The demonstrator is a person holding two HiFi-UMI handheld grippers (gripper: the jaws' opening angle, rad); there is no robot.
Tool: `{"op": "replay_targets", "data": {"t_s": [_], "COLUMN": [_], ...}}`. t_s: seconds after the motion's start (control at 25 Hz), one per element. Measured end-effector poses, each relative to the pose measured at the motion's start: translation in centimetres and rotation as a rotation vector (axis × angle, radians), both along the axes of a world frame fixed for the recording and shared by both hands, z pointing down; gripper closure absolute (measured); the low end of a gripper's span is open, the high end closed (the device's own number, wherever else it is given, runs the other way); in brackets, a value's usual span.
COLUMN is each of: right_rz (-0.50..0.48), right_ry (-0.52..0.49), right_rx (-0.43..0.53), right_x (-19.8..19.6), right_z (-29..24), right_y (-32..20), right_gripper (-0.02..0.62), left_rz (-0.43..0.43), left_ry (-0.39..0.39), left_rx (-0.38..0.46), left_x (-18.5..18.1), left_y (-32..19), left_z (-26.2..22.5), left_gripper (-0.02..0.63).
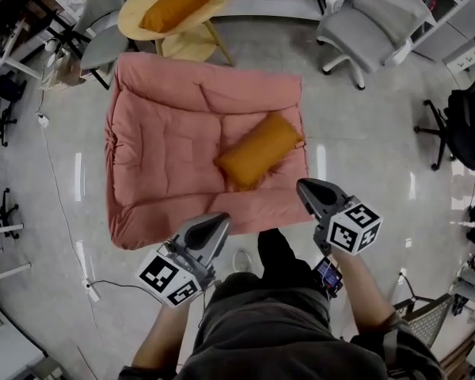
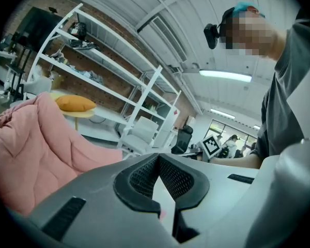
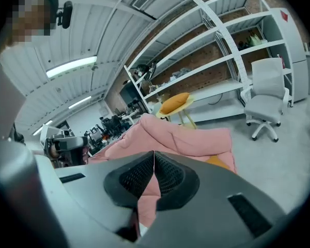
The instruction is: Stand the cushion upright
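An orange cushion (image 1: 257,150) lies flat on the right half of a pink padded floor sofa (image 1: 166,145). Both grippers hover near the sofa's front edge, apart from the cushion. The left gripper (image 1: 220,222) is at the front edge, below and left of the cushion; its jaws meet at the tips (image 2: 158,156) with nothing between them. The right gripper (image 1: 302,187) is just off the front right corner, shut and empty (image 3: 154,153). In the right gripper view a sliver of the cushion (image 3: 217,161) shows past the jaws, on the pink sofa (image 3: 181,138).
A second orange cushion (image 1: 182,2) lies on a round yellow table (image 1: 134,18) behind the sofa. Grey office chairs (image 1: 372,26) stand at the back right and back left. White shelving (image 3: 232,50) lines the wall. A cable (image 1: 63,212) runs along the floor at left.
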State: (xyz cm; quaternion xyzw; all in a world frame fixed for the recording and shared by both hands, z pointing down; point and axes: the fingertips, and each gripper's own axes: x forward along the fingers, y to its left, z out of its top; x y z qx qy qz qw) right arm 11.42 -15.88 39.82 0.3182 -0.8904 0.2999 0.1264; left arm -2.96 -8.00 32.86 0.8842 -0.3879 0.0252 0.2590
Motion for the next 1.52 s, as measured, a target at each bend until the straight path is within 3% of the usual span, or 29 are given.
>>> {"op": "replay_targets", "data": {"t_s": [0.24,0.4,0.68,0.72,0.8,1.08,1.2,1.44,1.52], "right_rz": [-0.019,-0.026,-0.044,-0.049,-0.060,-0.040,-0.034,-0.021,-0.047], "right_ry": [0.011,0.063,0.175,0.198,0.243,0.304,0.269,0.063,0.042], "right_rx": [-0.075,-0.062,-0.137,-0.137,-0.142,-0.266,-0.292,-0.432,-0.435], "right_x": [2.3,3.0,4.2,4.4,4.7,6.4,6.9,6.5,6.2], "right_z": [5.6,11.0,23.8,25.7,29.4,40.7,43.4,45.6,45.3], "right_y": [-7.8,-13.5,-19.0,-19.7,-20.7,-22.4,-22.6,-22.3,-21.8], "right_gripper": [0.578,0.578,0.575,0.565,0.437,0.391,0.379,0.376,0.426], "left_rz": [-0.036,-0.037,-0.050,-0.052,-0.060,-0.070,-0.071,-0.058,-0.053], "left_ry": [-0.010,-0.025,-0.021,-0.020,-0.014,-0.025,-0.029,-0.013,-0.010], "left_rx": [-0.097,-0.132,-0.264,-0.281,-0.313,-0.409,-0.436,-0.452,-0.449], "left_x": [2.4,3.3,4.4,4.5,4.6,4.6,4.5,4.9,5.0], "left_y": [-6.9,-11.2,-12.9,-13.1,-13.5,-13.3,-13.2,-12.7,-12.5], "left_z": [4.8,8.4,14.3,15.1,16.2,19.0,19.7,20.6,20.7], "left_gripper": [0.595,0.595,0.595,0.595,0.595,0.594,0.594,0.594,0.594]}}
